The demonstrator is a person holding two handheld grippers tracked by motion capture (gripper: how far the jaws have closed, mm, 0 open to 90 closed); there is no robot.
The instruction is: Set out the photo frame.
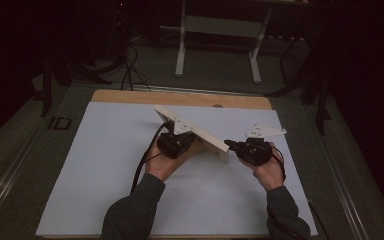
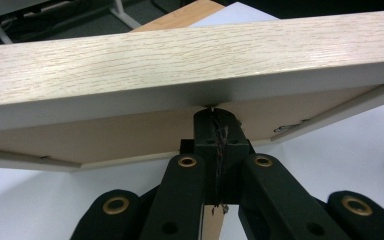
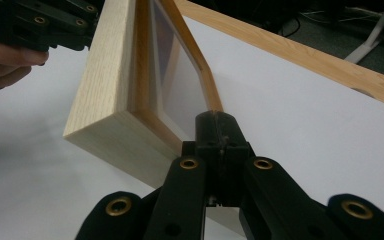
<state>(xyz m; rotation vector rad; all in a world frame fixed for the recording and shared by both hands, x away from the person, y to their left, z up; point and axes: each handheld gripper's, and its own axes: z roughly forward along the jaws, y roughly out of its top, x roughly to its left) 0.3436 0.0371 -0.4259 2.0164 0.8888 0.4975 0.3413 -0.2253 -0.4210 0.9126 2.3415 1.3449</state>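
Standing tilted on the white sheet (image 1: 105, 165) near the middle of the table (image 1: 180, 97), a wooden picture frame (image 1: 192, 130) is held up between two grippers. The left gripper (image 1: 180, 142) sits at the frame's near side, its jaws pressed together with no gap. In the left gripper view the tips of the left gripper (image 2: 215, 112) meet the underside of the frame (image 2: 180, 60), right at the edge of its back panel; whether they pinch a thin lip there or merely push against it cannot be told. The right gripper (image 1: 230, 145) is at the frame's right end, also fully closed. In the right gripper view the right gripper (image 3: 217, 120) has its tips against the inner edge of the frame (image 3: 105, 85), beside the glass; a real pinch cannot be made out. The person's left hand (image 3: 5, 60) shows at the far left of that view, and the right hand (image 1: 267, 170) wraps the right gripper's body.
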